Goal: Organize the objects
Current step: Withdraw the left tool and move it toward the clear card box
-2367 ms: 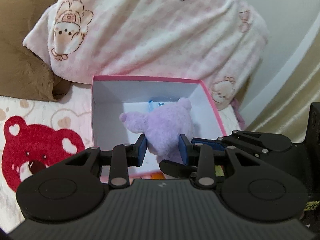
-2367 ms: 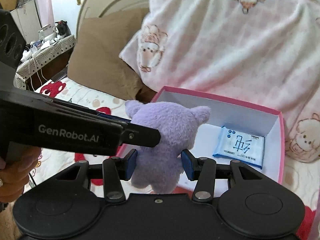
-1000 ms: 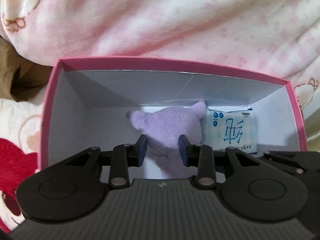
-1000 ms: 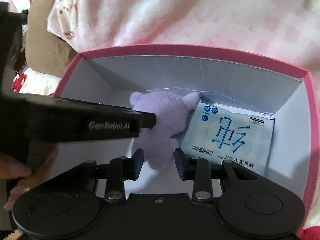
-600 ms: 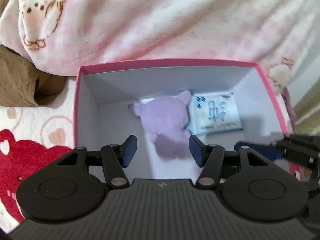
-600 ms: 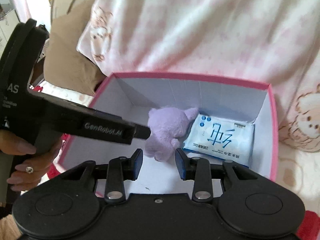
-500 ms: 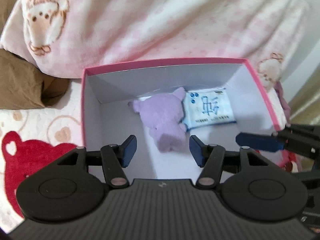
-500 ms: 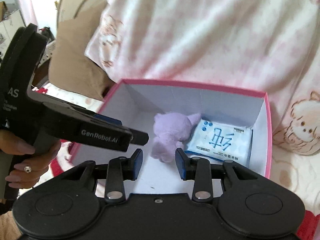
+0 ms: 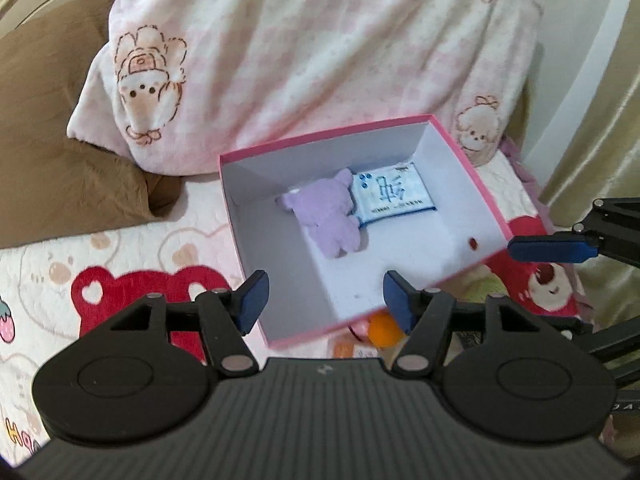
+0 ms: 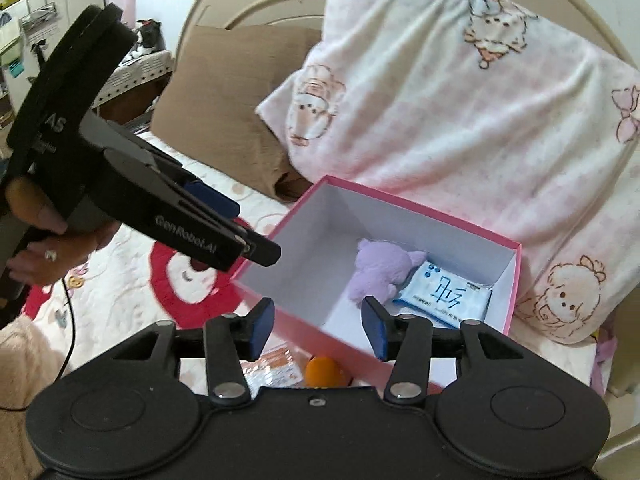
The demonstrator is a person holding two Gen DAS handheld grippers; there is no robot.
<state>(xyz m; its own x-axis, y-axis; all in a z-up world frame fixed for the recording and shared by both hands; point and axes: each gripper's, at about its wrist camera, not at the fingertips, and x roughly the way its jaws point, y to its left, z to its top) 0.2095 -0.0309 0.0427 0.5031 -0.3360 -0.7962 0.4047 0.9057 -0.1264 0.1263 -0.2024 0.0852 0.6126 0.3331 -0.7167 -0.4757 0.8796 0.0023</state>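
**Operator:** Report the state of both tongs.

**Inspector:** Left gripper [image 9: 323, 296]: jaws parted and opening, nothing between the blue pads. Right gripper [image 10: 318, 328]: jaws parted and opening, nothing gripped. Both are above the near edge of the pink box [image 9: 460, 148], apart from its contents.

**Operator:** Location of the task items?

**Inspector:** The purple plush toy [image 9: 328, 218] lies on the white floor of the box, near the far wall. The wipes packet [image 9: 390, 196] lies flat just beside it, touching its side, toward the far right corner.

**Operator:** Legible markings?

**Inspector:** The left gripper's side arm, seen from the right wrist view, reads "GenRobot.AI" [image 10: 188, 236]; its round housing shows the letters "AS", the rest cut off. The packet carries one large blue character and smaller lines too small to read.

**Operator:** Other items?

**Inspector:** An orange ball [image 10: 325, 372] and an orange-printed sachet [image 10: 274, 370] lie on the bedspread [image 9: 120, 256] outside the box's near wall. A hand [image 10: 44, 240] with a ring holds the left gripper's handle.
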